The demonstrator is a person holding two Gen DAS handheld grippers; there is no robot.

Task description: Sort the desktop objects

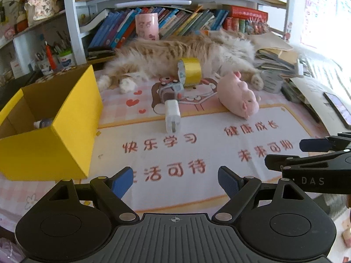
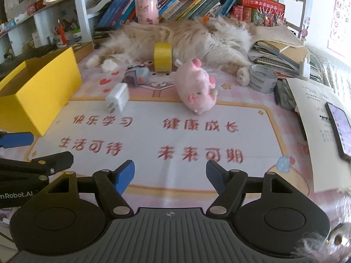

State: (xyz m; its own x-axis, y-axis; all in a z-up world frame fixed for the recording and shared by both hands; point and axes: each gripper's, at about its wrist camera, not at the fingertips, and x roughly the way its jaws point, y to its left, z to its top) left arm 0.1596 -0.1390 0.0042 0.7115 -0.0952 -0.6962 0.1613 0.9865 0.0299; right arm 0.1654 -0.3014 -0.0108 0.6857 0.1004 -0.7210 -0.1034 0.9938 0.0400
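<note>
**Both grippers free, four things left to sort**

Bookshelves back a table covered by a pink printed mat [image 2: 175, 131], where a long-haired cat [image 2: 186, 37] sleeps along the far edge. We hold the left gripper [image 1: 175, 180] and the right gripper [image 2: 170, 174] low over the near mat, jaws apart on both, nothing between them.

The white charger [image 2: 117, 97], the pink plush pig [image 2: 196, 87], the yellow tape roll [image 2: 162, 57] and a small grey toy [image 2: 137, 75] lie mid-mat; the yellow box [image 1: 54, 131] stands at the left and already holds a small bottle [image 1: 42, 123].

We judge the charger the easiest pick: nearest, clear all round. The tape touches the cat, so we should approach it from the front.
</note>
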